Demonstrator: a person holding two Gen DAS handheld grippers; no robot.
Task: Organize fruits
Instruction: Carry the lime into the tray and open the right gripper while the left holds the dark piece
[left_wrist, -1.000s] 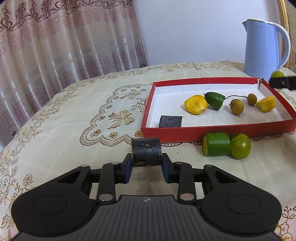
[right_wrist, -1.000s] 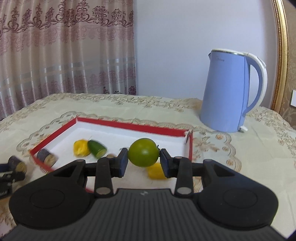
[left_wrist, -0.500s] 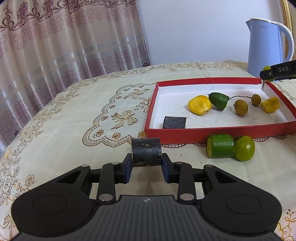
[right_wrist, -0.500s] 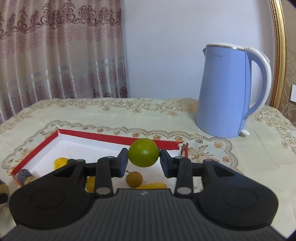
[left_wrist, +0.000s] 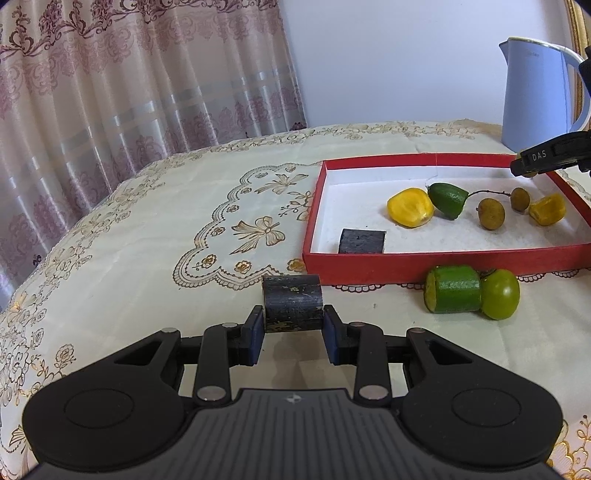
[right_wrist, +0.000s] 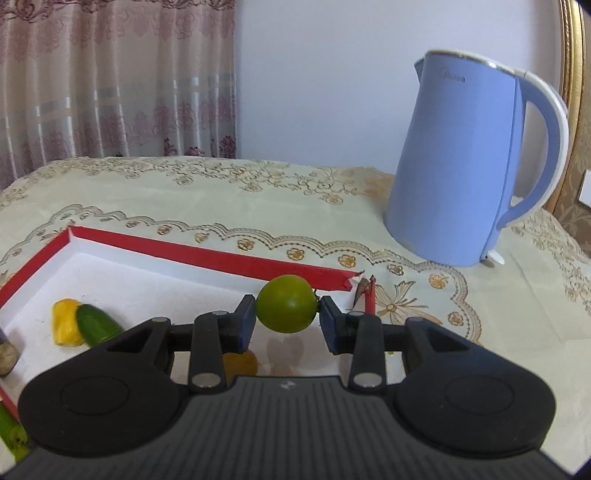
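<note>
Held, my left gripper (left_wrist: 293, 323): one dark cylinder piece (left_wrist: 292, 302), pinched between both pads above the tablecloth (left_wrist: 147, 240), just short of the red tray (left_wrist: 443, 264). Held, my right gripper (right_wrist: 287, 320): one round green fruit (right_wrist: 286, 308), pads closed against it, over the tray's far corner near the blue kettle (right_wrist: 465, 166). In tray: yellow pieces, green wedge, second dark piece.

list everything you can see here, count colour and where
tray: 1, red with white inside, on the tablecloth
yellow pieces: 2, in tray
green wedge: 1, in tray
brown round fruits: 2, in tray
dark chunk: 1, in tray's near corner
green cylinder: 1, outside tray front
green round fruit: 1, touching that cylinder
kettle: 1, blue, behind tray
left hand-held gripper: shut on dark cylinder
right hand-held gripper: shut on green ball, above tray
</note>
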